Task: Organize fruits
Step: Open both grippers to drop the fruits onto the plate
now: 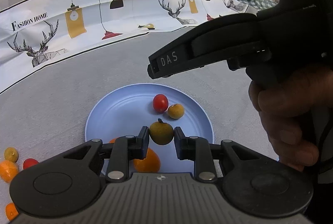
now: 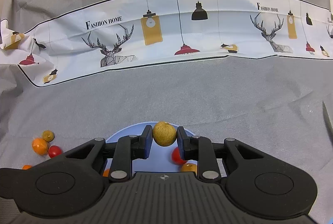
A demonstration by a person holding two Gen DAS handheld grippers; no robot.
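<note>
A light blue plate (image 1: pixel 116 111) lies on the grey cloth. On it are a red tomato (image 1: pixel 160 103), a small yellow-brown fruit (image 1: pixel 176 111) and an orange (image 1: pixel 148 159). My left gripper (image 1: pixel 161 136) is shut on a yellow-brown round fruit (image 1: pixel 161 133) with a short stem, just above the plate. My right gripper (image 2: pixel 164 136) is shut on another yellow-brown fruit (image 2: pixel 164 133) above the plate's far rim (image 2: pixel 133 127); its body shows in the left wrist view (image 1: pixel 208 51), raised over the plate's right side. A tomato (image 2: pixel 176 156) and an orange fruit (image 2: pixel 189 167) lie beneath it.
Loose fruits lie on the cloth left of the plate: a yellow-brown fruit (image 2: pixel 48 135), an orange (image 2: pixel 40 146), a tomato (image 2: pixel 55 151) and an orange piece (image 2: pixel 27 167). A white printed cloth band (image 2: pixel 166 36) runs across the back. A hand (image 1: pixel 291 115) holds the right gripper.
</note>
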